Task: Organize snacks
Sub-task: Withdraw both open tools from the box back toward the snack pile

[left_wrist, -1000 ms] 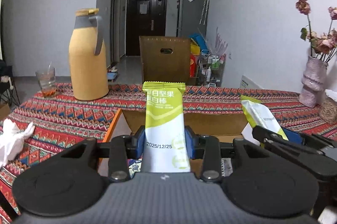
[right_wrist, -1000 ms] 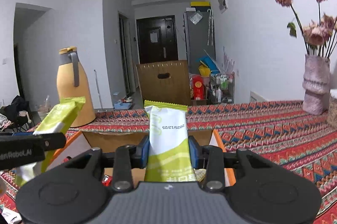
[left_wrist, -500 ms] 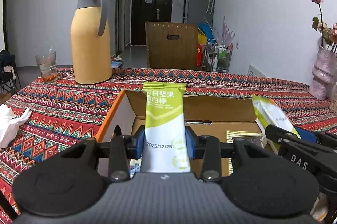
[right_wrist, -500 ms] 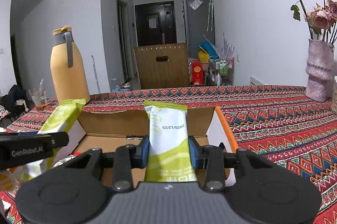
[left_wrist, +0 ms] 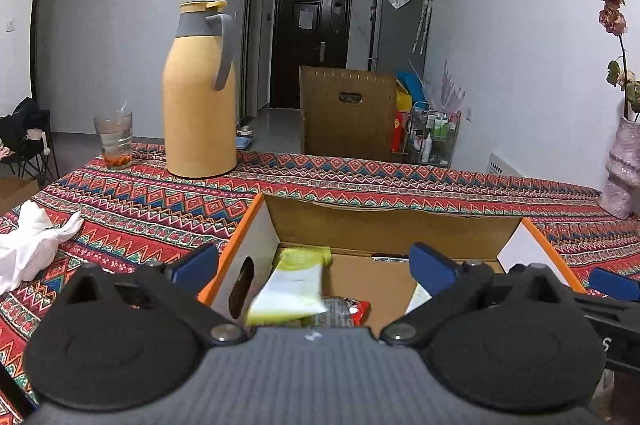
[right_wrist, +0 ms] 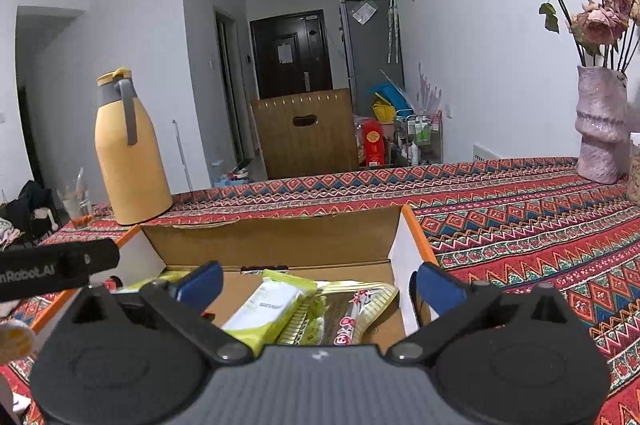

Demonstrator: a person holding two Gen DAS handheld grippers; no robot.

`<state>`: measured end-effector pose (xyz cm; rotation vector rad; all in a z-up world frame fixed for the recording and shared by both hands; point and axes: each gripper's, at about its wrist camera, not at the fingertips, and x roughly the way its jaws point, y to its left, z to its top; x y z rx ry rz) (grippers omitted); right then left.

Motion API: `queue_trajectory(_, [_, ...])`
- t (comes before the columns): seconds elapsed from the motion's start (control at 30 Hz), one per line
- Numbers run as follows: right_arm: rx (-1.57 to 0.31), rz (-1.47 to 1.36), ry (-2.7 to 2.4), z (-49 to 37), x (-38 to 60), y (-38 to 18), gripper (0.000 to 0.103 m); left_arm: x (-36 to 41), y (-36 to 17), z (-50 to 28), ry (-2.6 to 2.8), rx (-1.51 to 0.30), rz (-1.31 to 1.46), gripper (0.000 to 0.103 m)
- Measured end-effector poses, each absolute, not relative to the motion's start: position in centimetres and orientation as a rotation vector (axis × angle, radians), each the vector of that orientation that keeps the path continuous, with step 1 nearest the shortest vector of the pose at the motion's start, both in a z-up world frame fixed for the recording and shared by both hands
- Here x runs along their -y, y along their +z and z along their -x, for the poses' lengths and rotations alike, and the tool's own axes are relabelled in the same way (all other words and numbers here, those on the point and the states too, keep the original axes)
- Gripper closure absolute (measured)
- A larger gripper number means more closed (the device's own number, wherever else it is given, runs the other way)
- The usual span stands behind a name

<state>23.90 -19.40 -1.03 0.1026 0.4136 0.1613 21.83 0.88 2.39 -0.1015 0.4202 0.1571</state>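
Cardboard box [left_wrist: 392, 225] with orange rim, open on the patterned tablecloth [left_wrist: 160, 201], seen from the left wrist. Left gripper [left_wrist: 316, 261] jaws opening wide over the box's left end, gripping nothing; a green-and-white snack bar [left_wrist: 292, 285], blurred, tipping down between them onto a red wrapper [left_wrist: 348, 309] inside. Yellow thermos [left_wrist: 200, 97] and glass [left_wrist: 114, 141] well behind.

From the right wrist: right gripper [right_wrist: 316, 285] jaws likewise opening, nothing pressed between the pads, second green-and-white bar [right_wrist: 268, 305] lying loose below on gold-edged packets [right_wrist: 360, 305] at the box's right end. Vase of dried flowers [right_wrist: 600, 129] far right.

Best done by holding both grippers level above the rim until the bars settle, then lifting straight up clear of the box walls.
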Motion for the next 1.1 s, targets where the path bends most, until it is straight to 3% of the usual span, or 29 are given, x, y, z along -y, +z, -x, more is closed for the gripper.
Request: queue_trajectory(1.1, [-0.325, -0.031, 0.169, -19.1, 19.6, 3.2, 0.0, -1.7, 6.6, -16.4, 0.149, -0.368, 0.114, 0.0])
